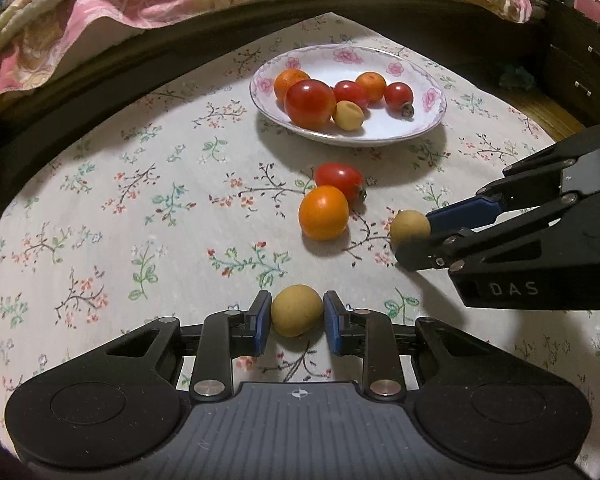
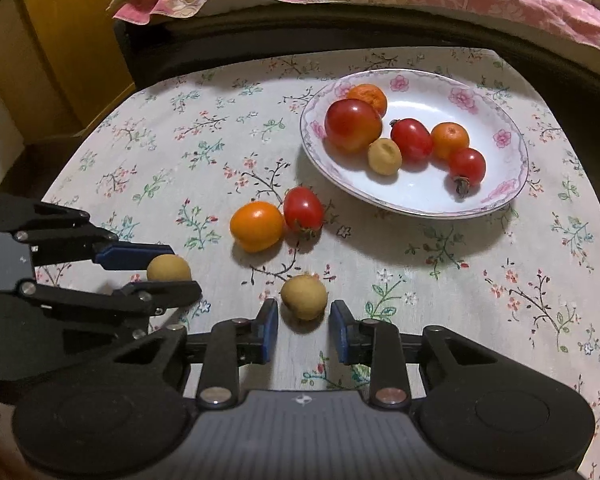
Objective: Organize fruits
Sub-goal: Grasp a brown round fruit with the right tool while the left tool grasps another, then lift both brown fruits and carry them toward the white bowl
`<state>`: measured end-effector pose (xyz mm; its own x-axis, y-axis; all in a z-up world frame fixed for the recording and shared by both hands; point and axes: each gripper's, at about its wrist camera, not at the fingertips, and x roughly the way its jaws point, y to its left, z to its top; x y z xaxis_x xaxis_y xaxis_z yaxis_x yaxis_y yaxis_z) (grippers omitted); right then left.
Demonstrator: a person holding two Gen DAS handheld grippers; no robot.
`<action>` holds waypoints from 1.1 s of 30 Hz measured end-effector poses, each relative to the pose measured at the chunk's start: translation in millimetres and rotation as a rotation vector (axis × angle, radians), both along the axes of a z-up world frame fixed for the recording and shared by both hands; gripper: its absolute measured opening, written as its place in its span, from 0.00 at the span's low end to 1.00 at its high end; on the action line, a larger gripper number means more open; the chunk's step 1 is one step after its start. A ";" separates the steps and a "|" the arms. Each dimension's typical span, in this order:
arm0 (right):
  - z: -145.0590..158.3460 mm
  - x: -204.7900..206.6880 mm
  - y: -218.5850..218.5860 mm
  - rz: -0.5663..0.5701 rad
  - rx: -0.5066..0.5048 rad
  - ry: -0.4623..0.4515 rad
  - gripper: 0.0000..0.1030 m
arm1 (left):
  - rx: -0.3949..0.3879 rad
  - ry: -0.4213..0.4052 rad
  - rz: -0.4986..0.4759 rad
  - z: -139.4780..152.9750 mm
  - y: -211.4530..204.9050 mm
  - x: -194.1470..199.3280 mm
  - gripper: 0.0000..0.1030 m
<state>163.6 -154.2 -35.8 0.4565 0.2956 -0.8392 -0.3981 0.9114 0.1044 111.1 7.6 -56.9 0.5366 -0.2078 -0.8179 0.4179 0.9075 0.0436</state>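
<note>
Two tan fruits (image 1: 294, 311) (image 2: 304, 297), each between a hand-held gripper's fingers.

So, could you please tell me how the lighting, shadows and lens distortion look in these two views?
Left wrist view: strong fisheye bends the bed edge; plate casts a soft shadow toward the camera. Right wrist view: same curving, dark corners, small highlights on the loose tomato; everything stays fairly sharp.

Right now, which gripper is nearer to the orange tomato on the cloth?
Right. The right gripper sits just in front of the orange tomato; the left gripper brackets a tan fruit farther back.
</note>
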 end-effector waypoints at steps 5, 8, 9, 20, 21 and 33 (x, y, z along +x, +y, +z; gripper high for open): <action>-0.1 -1.9 -3.2 0.005 0.007 0.001 0.32 | -0.004 0.009 -0.011 -0.2 0.1 -3.1 0.40; 0.5 -0.5 -4.3 -0.001 0.005 -0.002 0.33 | -0.007 0.010 -0.012 0.1 0.1 -4.3 0.41; 0.6 0.1 -4.6 -0.001 0.006 -0.002 0.33 | -0.002 0.022 -0.008 0.4 -0.1 -4.8 0.45; 0.3 1.6 1.4 0.012 -0.031 -0.021 0.35 | -0.006 0.025 -0.035 0.9 -1.5 -8.2 0.47; 0.7 1.5 1.2 0.013 -0.026 -0.017 0.33 | -0.005 0.028 -0.037 1.4 -2.4 -8.7 0.44; 5.4 -5.2 0.7 0.026 -0.022 -0.015 0.27 | 0.003 0.038 -0.042 5.4 -5.0 -9.7 0.34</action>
